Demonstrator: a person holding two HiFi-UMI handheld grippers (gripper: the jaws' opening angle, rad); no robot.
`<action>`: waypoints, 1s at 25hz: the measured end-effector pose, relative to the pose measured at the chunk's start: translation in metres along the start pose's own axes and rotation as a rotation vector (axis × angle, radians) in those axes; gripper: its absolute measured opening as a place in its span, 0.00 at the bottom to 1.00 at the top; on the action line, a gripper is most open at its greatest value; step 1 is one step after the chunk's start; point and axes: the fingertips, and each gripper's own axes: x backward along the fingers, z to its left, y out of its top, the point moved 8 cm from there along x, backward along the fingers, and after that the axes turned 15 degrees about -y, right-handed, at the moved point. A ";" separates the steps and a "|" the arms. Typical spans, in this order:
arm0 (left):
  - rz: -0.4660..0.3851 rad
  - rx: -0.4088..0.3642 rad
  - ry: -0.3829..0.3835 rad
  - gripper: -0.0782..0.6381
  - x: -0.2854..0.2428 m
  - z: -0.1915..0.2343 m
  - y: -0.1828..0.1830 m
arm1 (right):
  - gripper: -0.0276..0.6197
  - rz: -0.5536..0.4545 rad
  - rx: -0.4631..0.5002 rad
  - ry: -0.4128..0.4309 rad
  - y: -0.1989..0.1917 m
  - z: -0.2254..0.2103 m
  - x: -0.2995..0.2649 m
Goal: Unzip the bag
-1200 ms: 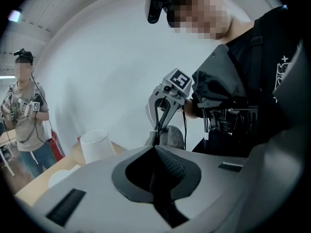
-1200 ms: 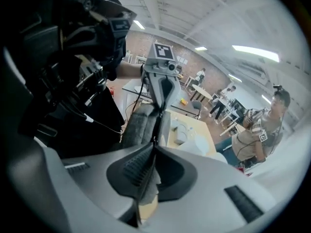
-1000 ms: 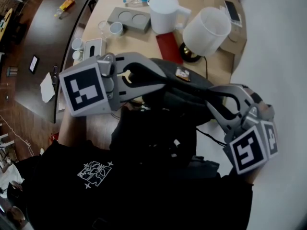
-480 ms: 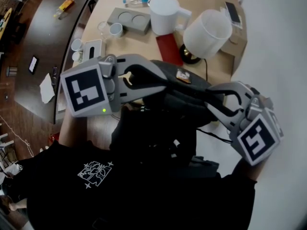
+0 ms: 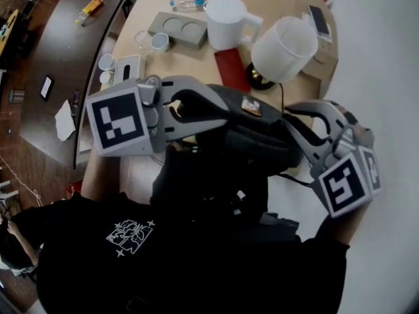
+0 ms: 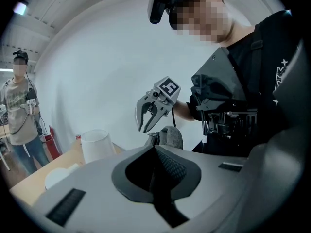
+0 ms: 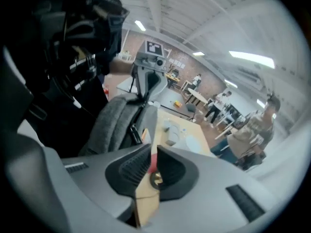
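Note:
A grey bag (image 5: 255, 139) is held up against the person's dark shirt, above the table edge. My left gripper (image 5: 228, 113) reaches in from the left and is shut on the bag's top; the right gripper view shows the left gripper (image 7: 144, 97) pinching the top of the bag (image 7: 112, 123). My right gripper (image 5: 286, 118) stands at the bag's right end, its jaws parted and closing, with nothing pressed between them. In the left gripper view the right gripper (image 6: 143, 130) hovers just above the bag's grey corner (image 6: 171, 136). A black zipper pull (image 7: 133, 130) hangs left of the right gripper (image 7: 151, 152).
Behind the bag the wooden table (image 5: 180, 57) bears a white jug (image 5: 226, 21), a lamp with a white shade (image 5: 281, 44), a red book (image 5: 230, 65), a grey cup tray (image 5: 173, 26) and a water bottle (image 5: 190, 0). A dark counter (image 5: 59, 51) runs along the left.
The right gripper has shifted a little up and in toward the bag's right end, and its jaws have narrowed. The left gripper and the bag have stayed put.

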 end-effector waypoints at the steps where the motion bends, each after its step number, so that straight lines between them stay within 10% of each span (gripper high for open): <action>1: -0.002 0.005 0.002 0.12 0.000 0.000 -0.001 | 0.14 -0.046 -0.074 0.047 -0.002 -0.002 0.001; 5: 0.006 0.003 0.000 0.12 -0.001 0.001 -0.002 | 0.15 -0.119 -0.428 0.196 -0.033 -0.014 0.010; 10: 0.013 -0.004 0.006 0.12 0.000 0.003 0.000 | 0.25 -0.126 -0.307 0.258 -0.035 -0.001 0.000; 19: 0.028 -0.007 0.009 0.12 -0.003 0.002 0.002 | 0.27 -0.222 -0.431 0.282 -0.025 -0.014 -0.027; 25: 0.015 0.006 0.005 0.12 -0.002 0.003 0.001 | 0.27 -0.330 -0.793 0.680 -0.060 -0.023 -0.028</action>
